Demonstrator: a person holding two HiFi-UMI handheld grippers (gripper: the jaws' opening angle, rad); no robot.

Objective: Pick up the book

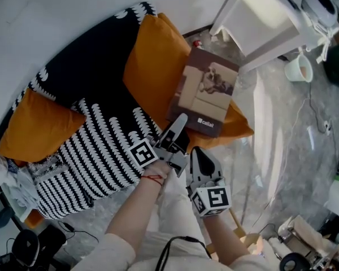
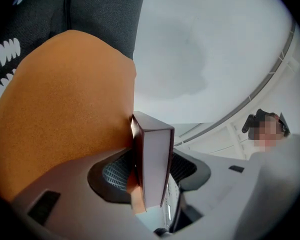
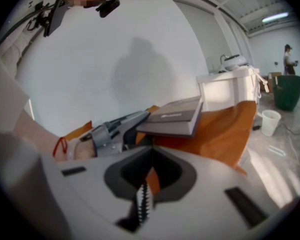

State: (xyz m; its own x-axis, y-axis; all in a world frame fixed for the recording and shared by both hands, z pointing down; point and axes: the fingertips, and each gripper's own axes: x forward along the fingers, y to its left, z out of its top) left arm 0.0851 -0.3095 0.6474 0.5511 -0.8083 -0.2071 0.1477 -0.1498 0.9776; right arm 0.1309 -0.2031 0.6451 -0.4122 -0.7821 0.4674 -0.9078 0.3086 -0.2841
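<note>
Pale marble floor (image 1: 271, 123) fills the right of the room, with a white table (image 1: 265, 21) at the far right and a small white cup (image 1: 298, 68) on the floor near it. To the left is a wide seat under a black-and-white patterned cover (image 1: 96, 145). An orange cushion (image 1: 152, 66) leans on its right side, and the book (image 1: 206, 92) lies face up on that cushion, close to the table.

The left gripper (image 1: 179, 127) has the book's near edge between its jaws. In the left gripper view the block of pages stands edge-on in the gap, with a pad against each cover, so this reads as a grip taking hold. The right gripper (image 1: 202, 157) sits nearer, just to the right, with its toothed jaws together on nothing.

The hold is at one edge only, so the far end will likely sag or swing once the cushion stops bearing it. It would help to seat the pads well in from the edge and flat on both covers, then raise the book slowly and keep it level. The cushion is soft and gives little to push against. The idle right gripper could support the far edge from below.
</note>
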